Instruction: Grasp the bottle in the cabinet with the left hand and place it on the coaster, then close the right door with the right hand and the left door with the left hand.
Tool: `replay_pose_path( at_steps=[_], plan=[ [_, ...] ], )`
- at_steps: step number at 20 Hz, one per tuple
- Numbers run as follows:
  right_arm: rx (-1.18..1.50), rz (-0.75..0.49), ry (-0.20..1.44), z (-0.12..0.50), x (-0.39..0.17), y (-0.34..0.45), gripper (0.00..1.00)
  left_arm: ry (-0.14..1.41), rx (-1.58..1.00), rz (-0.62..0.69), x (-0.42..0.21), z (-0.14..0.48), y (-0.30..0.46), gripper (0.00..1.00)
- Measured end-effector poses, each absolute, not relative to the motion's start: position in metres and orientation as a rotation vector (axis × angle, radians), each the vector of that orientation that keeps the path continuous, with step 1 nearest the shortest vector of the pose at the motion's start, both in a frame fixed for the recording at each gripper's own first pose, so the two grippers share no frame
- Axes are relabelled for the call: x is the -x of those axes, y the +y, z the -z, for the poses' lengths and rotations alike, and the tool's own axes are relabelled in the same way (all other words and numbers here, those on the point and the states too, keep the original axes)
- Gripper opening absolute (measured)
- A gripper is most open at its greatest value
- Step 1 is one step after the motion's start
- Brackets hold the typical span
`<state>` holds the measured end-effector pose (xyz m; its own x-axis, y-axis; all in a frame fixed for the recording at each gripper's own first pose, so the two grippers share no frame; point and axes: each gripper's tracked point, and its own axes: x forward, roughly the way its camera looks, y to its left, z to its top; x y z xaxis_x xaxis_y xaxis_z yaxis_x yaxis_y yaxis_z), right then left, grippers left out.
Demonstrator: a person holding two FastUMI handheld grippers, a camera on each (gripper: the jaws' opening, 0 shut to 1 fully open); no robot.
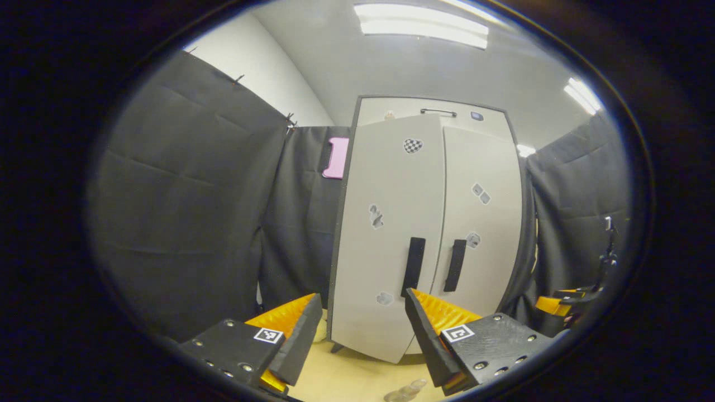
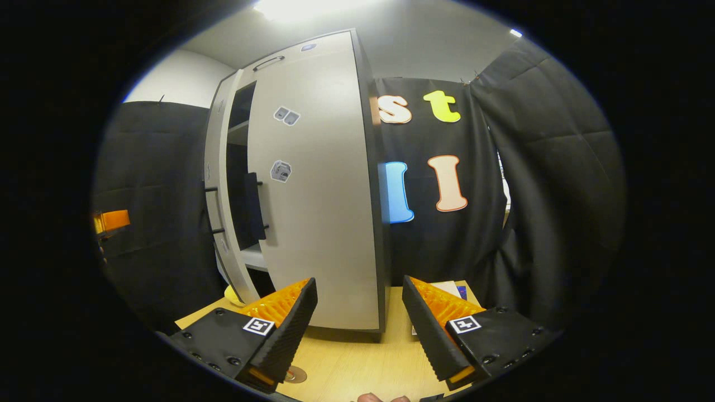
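Standing on the wooden table [image 1: 346,374], the grey cabinet [image 1: 430,223] is facing the left gripper [image 1: 363,329] with its two doors nearly together. In the right gripper view the right door [image 2: 318,212] is hanging slightly ajar, showing a dark slice of shelves; what is sitting inside is too dark to make out. The left door [image 1: 391,234] is carrying small stickers and a checkered heart [image 1: 413,146], all too small to read. Both black handles [image 1: 414,266] are sitting side by side at the seam. The left gripper is holding its fingers wide apart, gripping nothing. The right gripper [image 2: 360,329] is likewise spread wide and empty, just before the right door's edge. The bottle [image 1: 406,391] is being cut off at the bottom of the left gripper view, on the table; the coaster under it is not showing clearly. A round coaster-like disc [image 2: 295,375] is peeking beside the right gripper's finger.
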<state>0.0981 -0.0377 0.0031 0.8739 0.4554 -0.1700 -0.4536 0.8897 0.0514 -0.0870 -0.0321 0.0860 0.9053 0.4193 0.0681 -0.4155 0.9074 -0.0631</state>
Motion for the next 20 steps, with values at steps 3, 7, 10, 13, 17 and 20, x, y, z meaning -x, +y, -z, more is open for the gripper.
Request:
replay_pose_path(
  at_steps=[3,7,10,13,17,20],
  plan=[
    [0.020,-0.421,0.136,-0.015,-0.100,-0.047,0.97,-0.102,0.038,-0.451,0.100,-0.096,-0.016,0.87],
    [-0.027,-0.351,0.098,-0.027,-0.101,-0.050,0.98,-0.103,-0.054,-0.454,0.109,-0.102,0.011,0.87],
    [-0.039,-0.291,0.104,-0.025,-0.101,-0.046,0.97,-0.093,-0.112,-0.518,0.115,-0.100,0.046,0.87],
    [-0.036,-0.256,0.138,-0.016,-0.099,-0.031,0.98,-0.096,-0.064,-0.489,0.108,-0.093,0.066,0.87],
    [-0.035,-0.242,0.156,-0.012,-0.092,-0.004,0.98,-0.129,-0.039,-0.431,0.114,-0.086,0.076,0.94],
    [-0.022,-0.222,0.156,-0.010,-0.087,0.014,0.98,-0.139,-0.038,-0.373,0.103,-0.084,0.090,0.94]
  ],
)
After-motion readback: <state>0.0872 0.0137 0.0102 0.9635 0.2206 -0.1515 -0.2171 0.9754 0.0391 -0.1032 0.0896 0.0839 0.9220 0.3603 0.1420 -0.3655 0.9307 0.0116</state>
